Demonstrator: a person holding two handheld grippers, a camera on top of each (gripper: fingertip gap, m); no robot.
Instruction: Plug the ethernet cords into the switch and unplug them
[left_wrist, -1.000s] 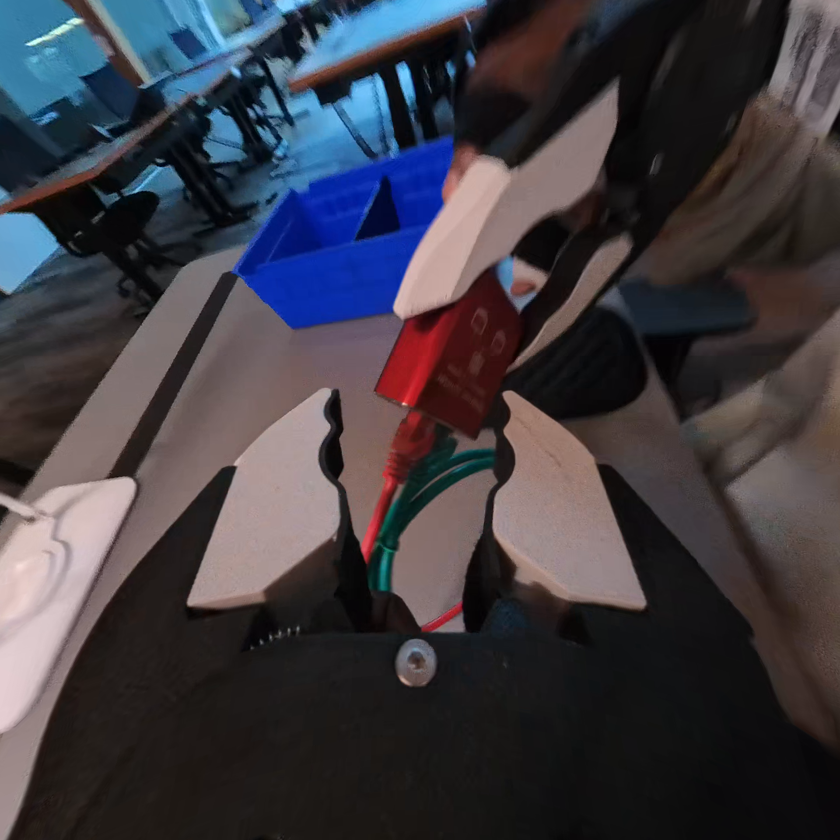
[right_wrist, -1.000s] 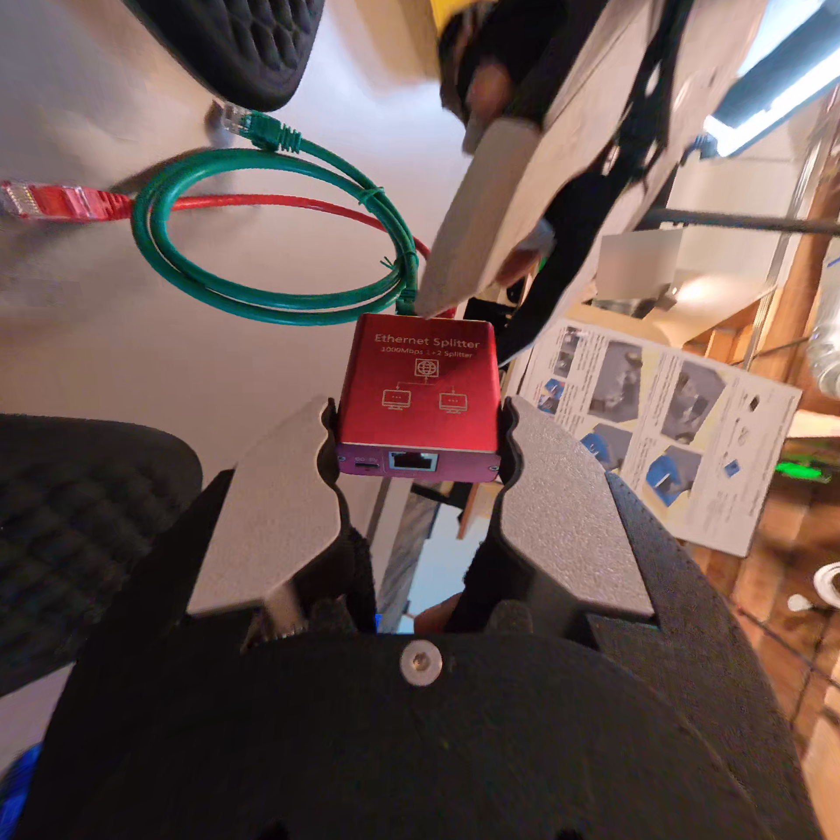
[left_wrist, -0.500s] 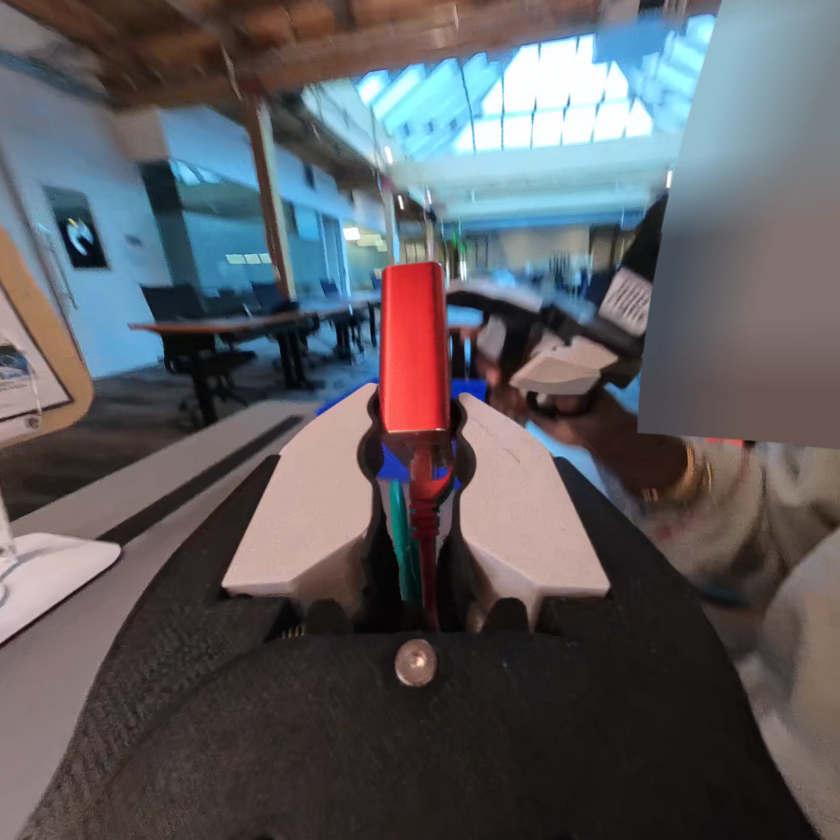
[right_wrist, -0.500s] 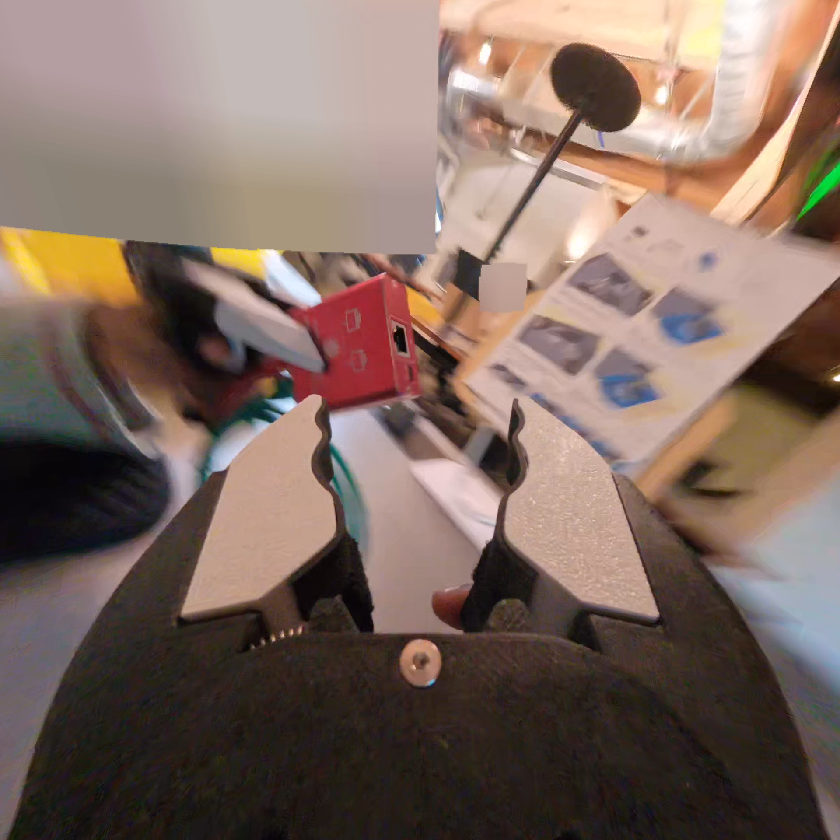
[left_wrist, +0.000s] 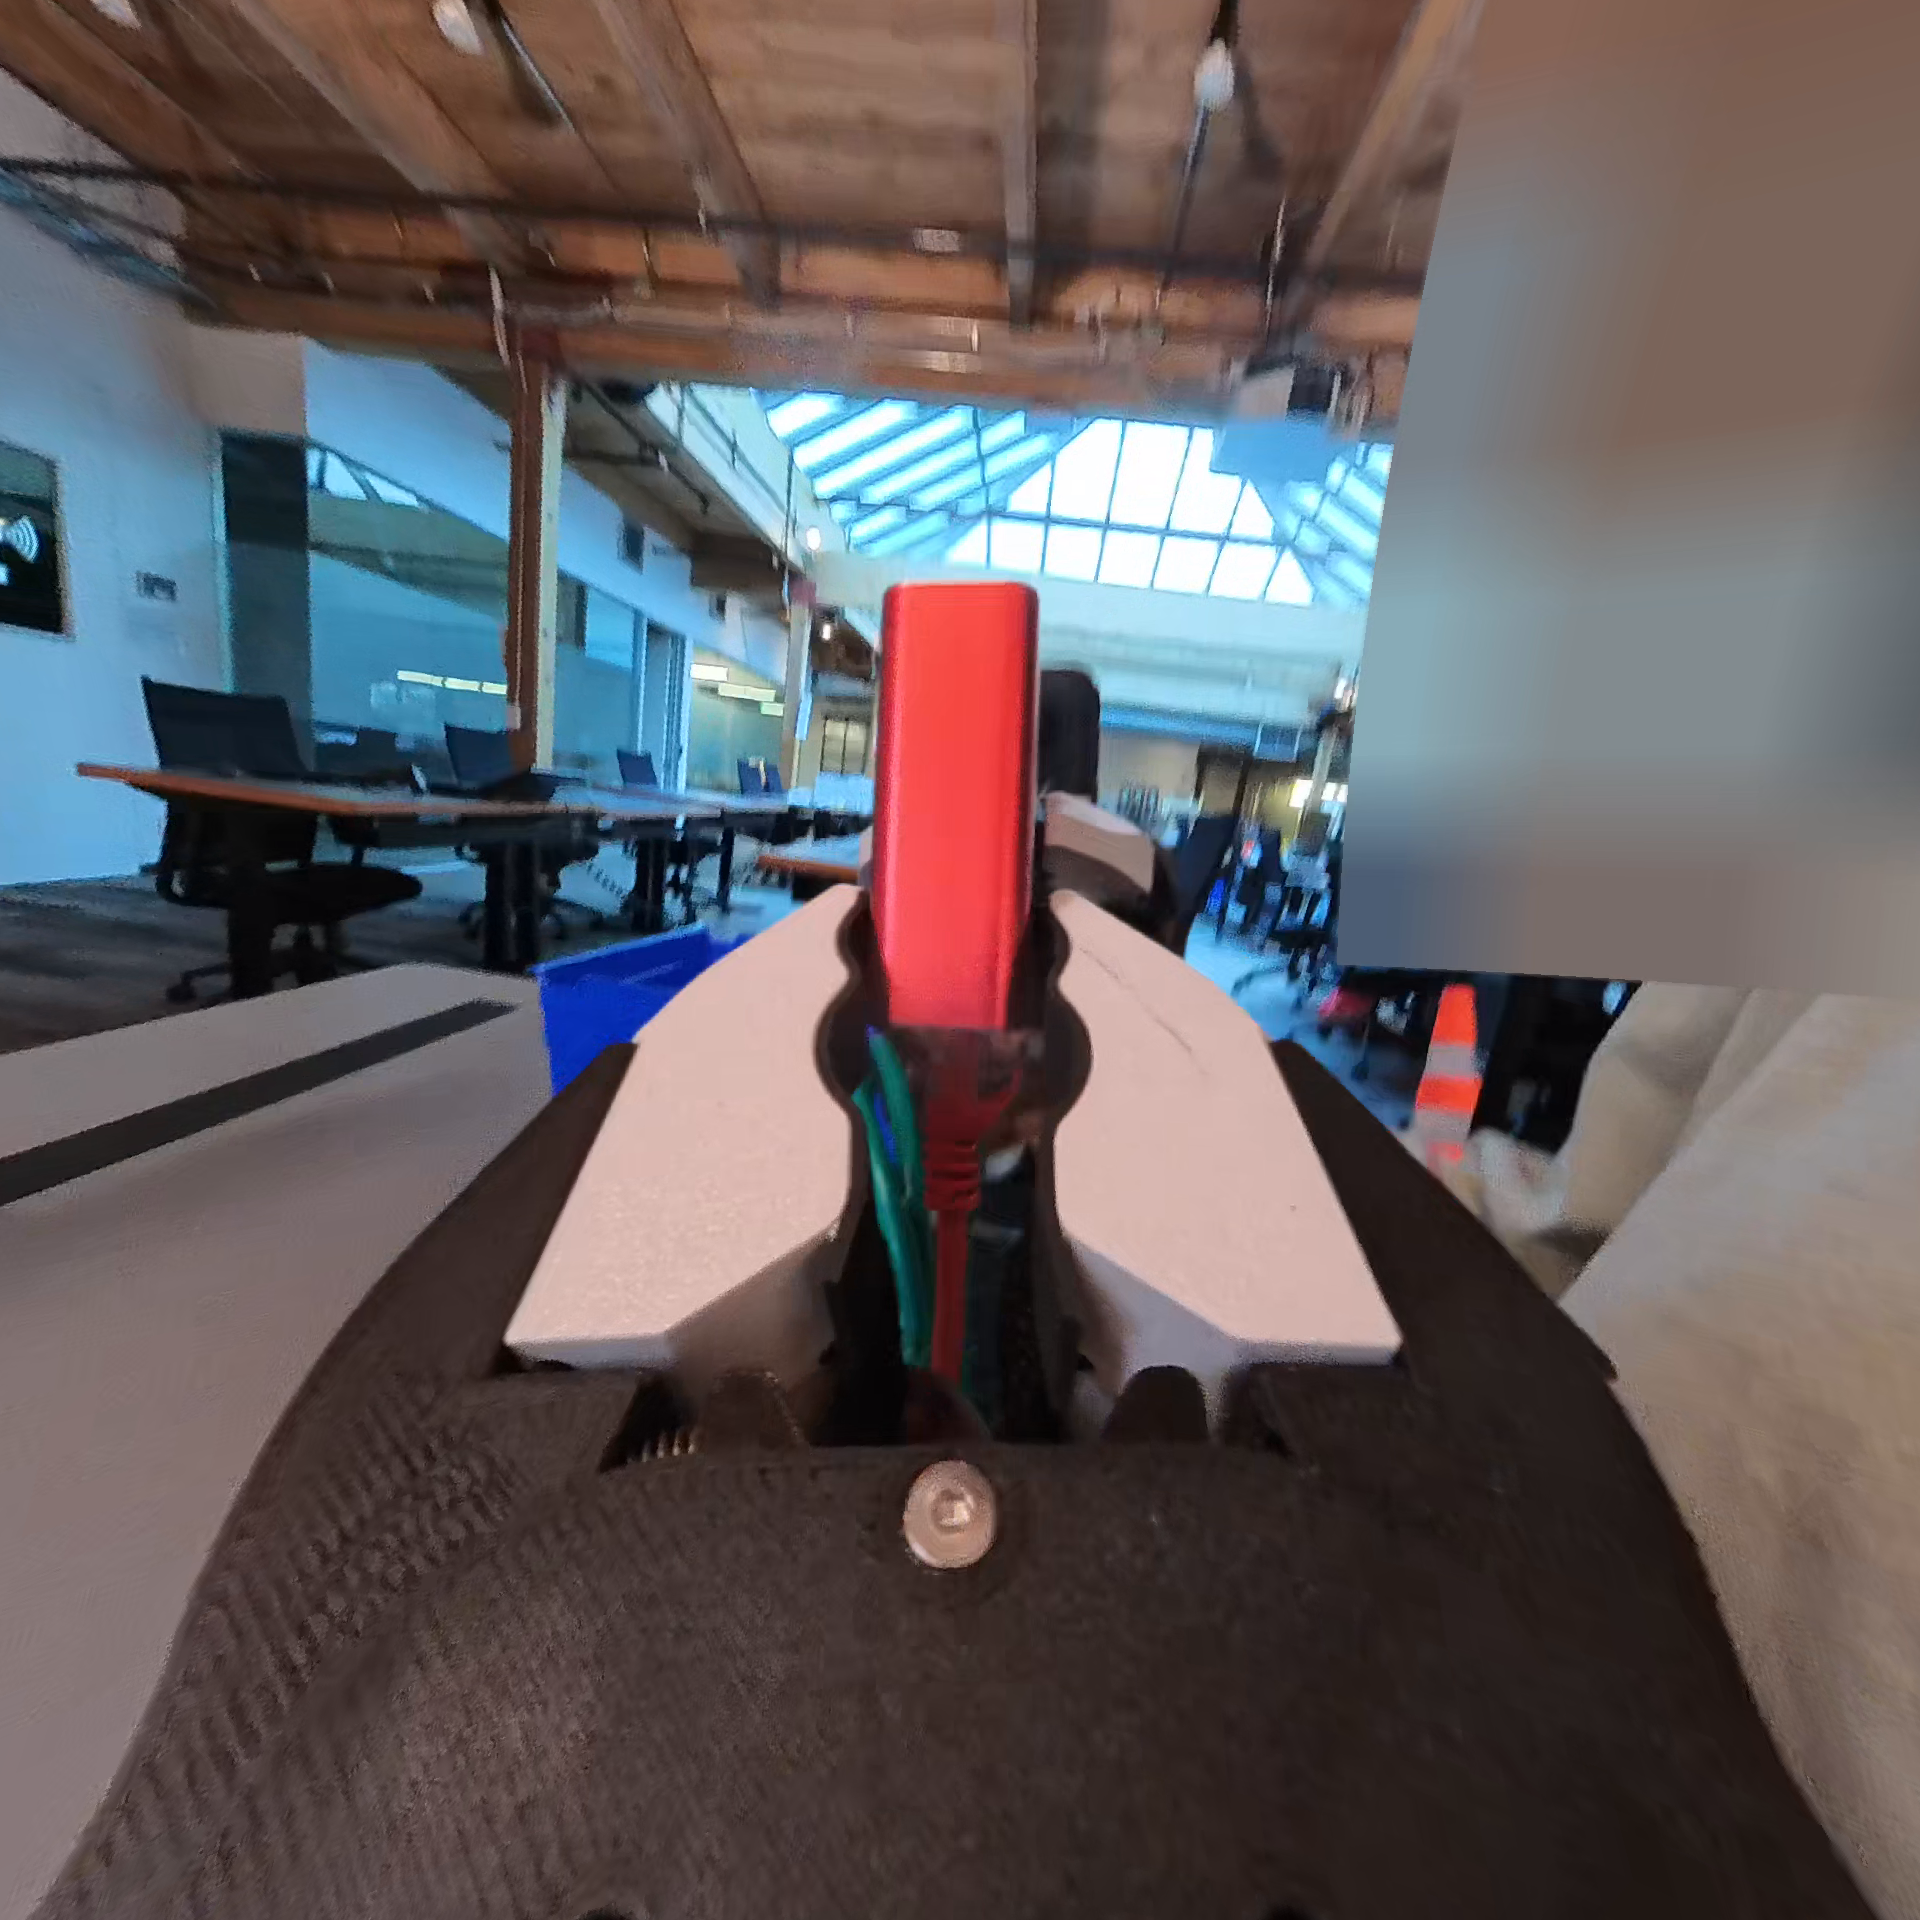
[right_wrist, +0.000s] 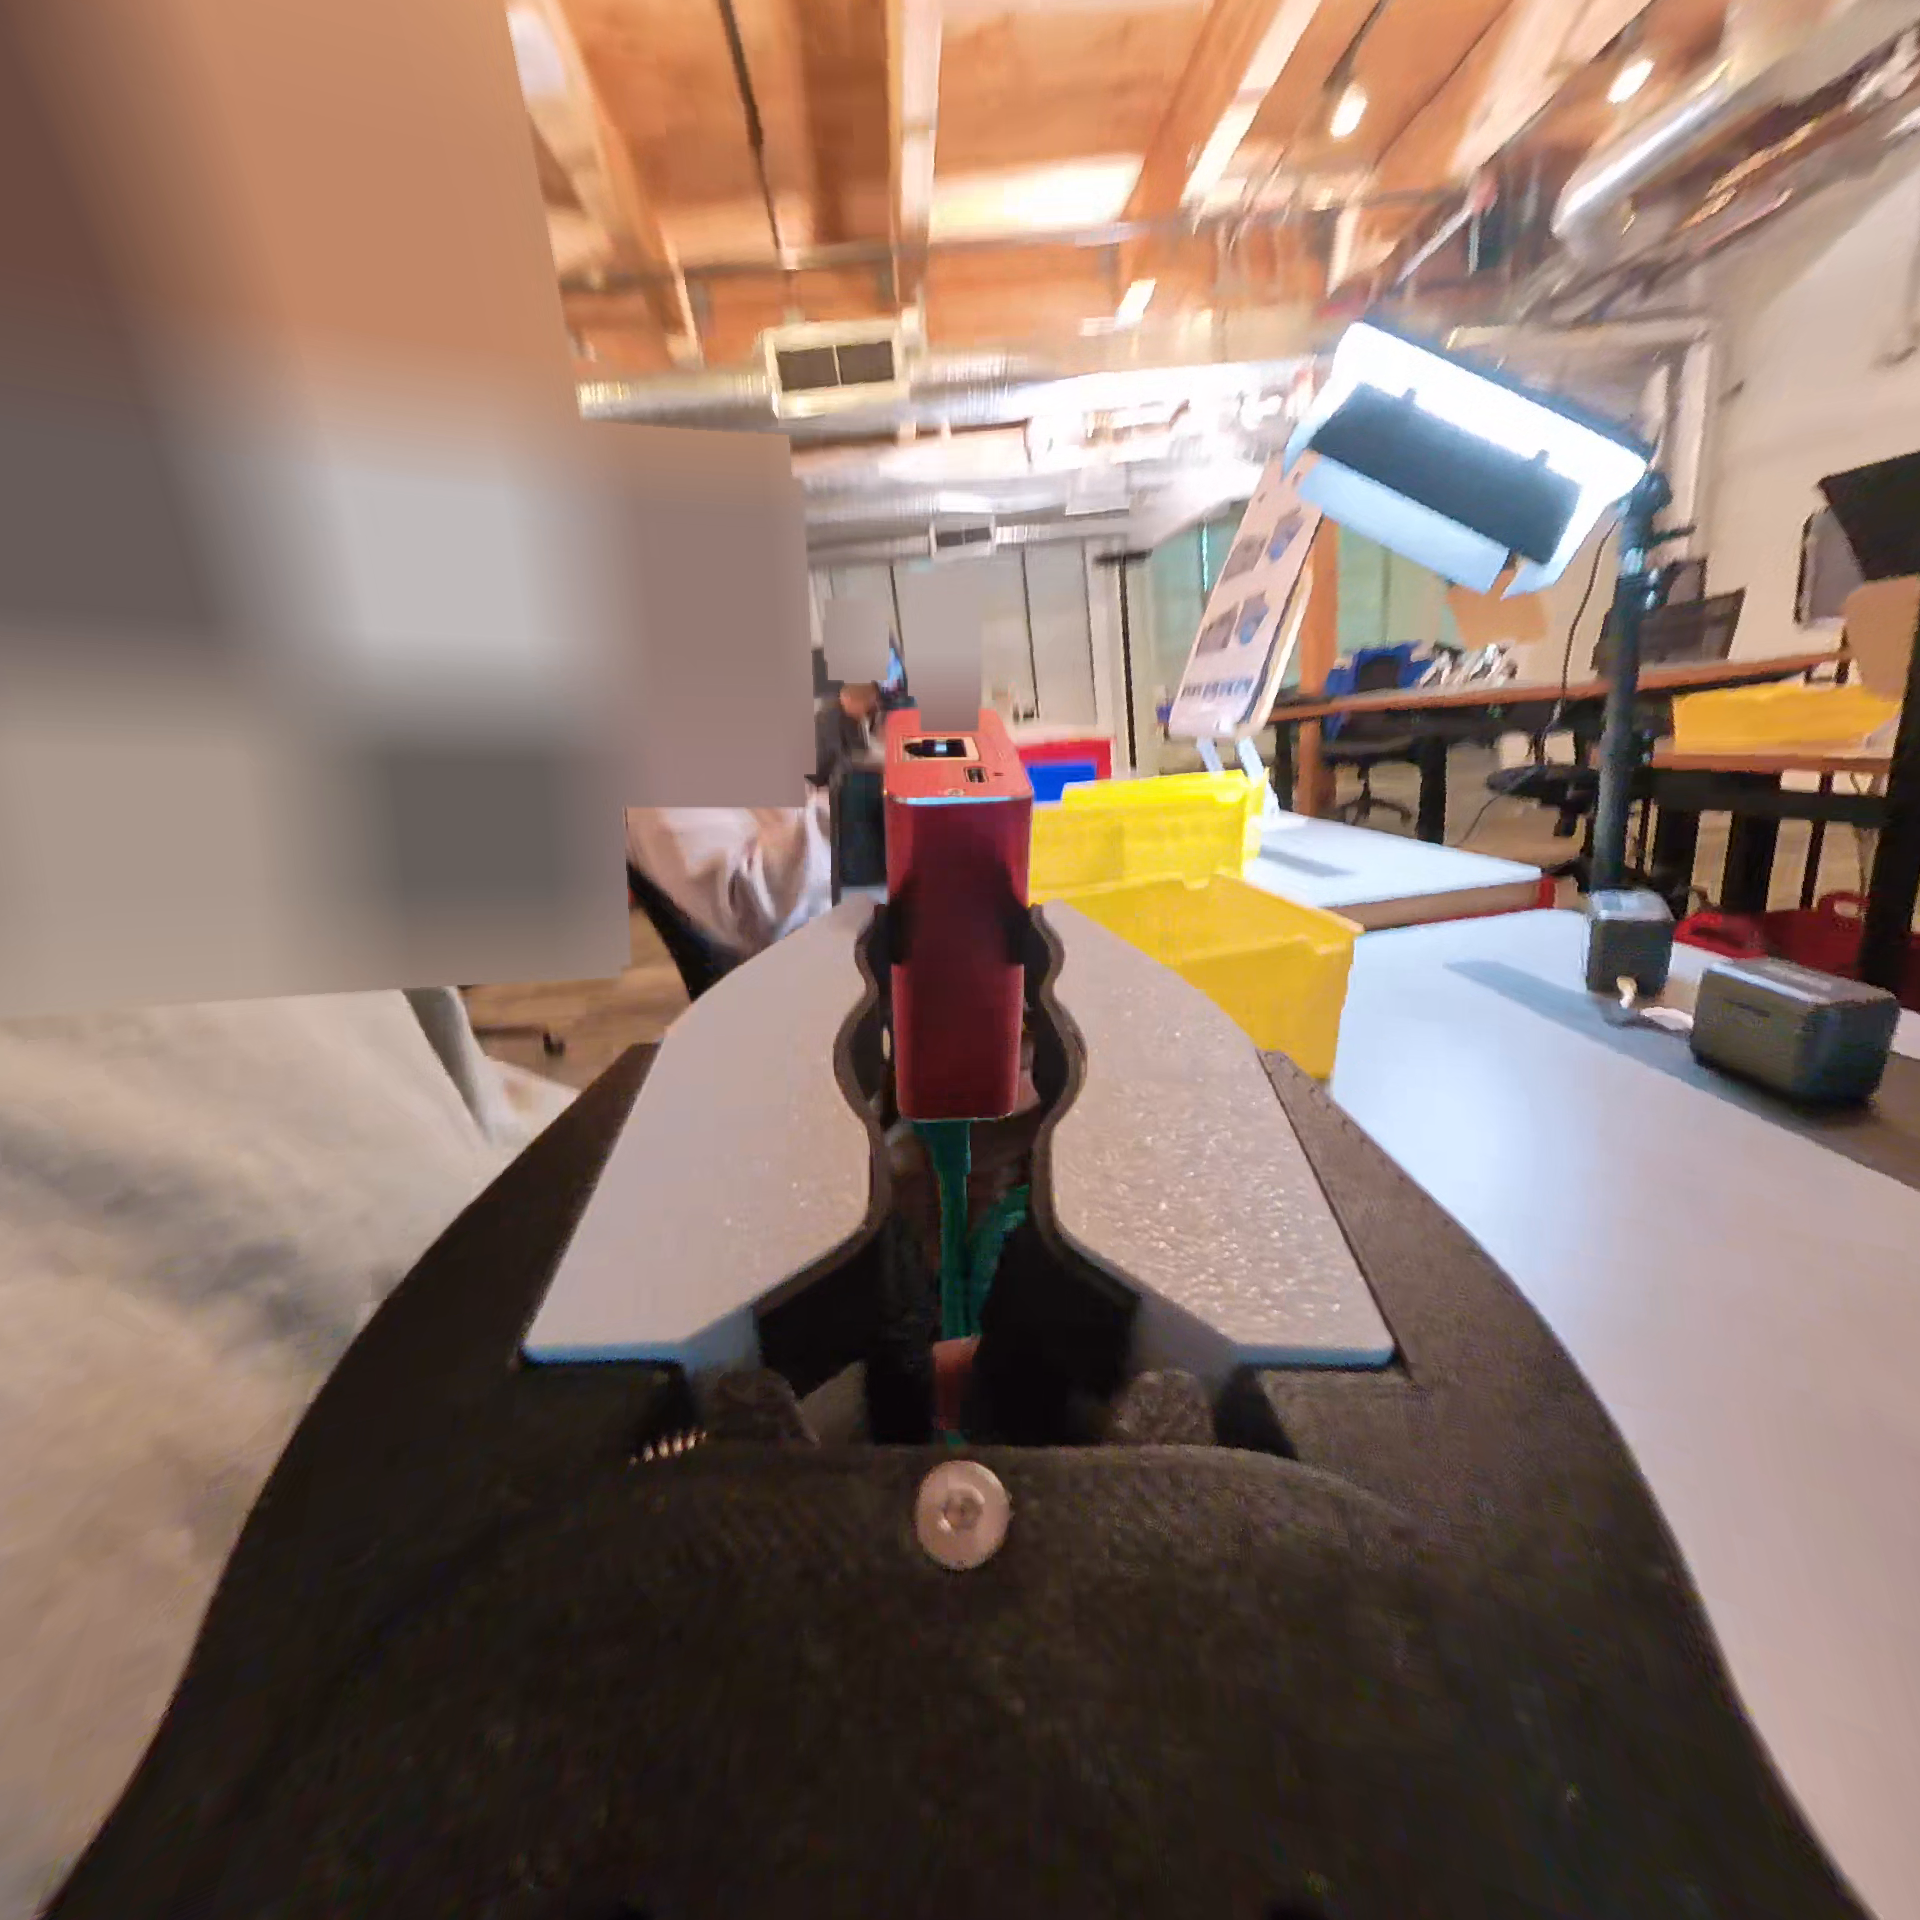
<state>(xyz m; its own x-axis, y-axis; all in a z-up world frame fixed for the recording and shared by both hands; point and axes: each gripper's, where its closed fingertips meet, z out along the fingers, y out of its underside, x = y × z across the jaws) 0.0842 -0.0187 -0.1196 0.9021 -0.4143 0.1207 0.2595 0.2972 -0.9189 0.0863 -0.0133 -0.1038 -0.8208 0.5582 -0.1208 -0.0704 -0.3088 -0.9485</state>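
Both grippers are clamped on the red switch at once, held upright in the air: the left gripper pinches its lower body, the right gripper its flanks. Red cord and green cord hang plugged in underneath. Looks like the plugging is done and unplugging comes next; one gripper must let go and drop to a plug
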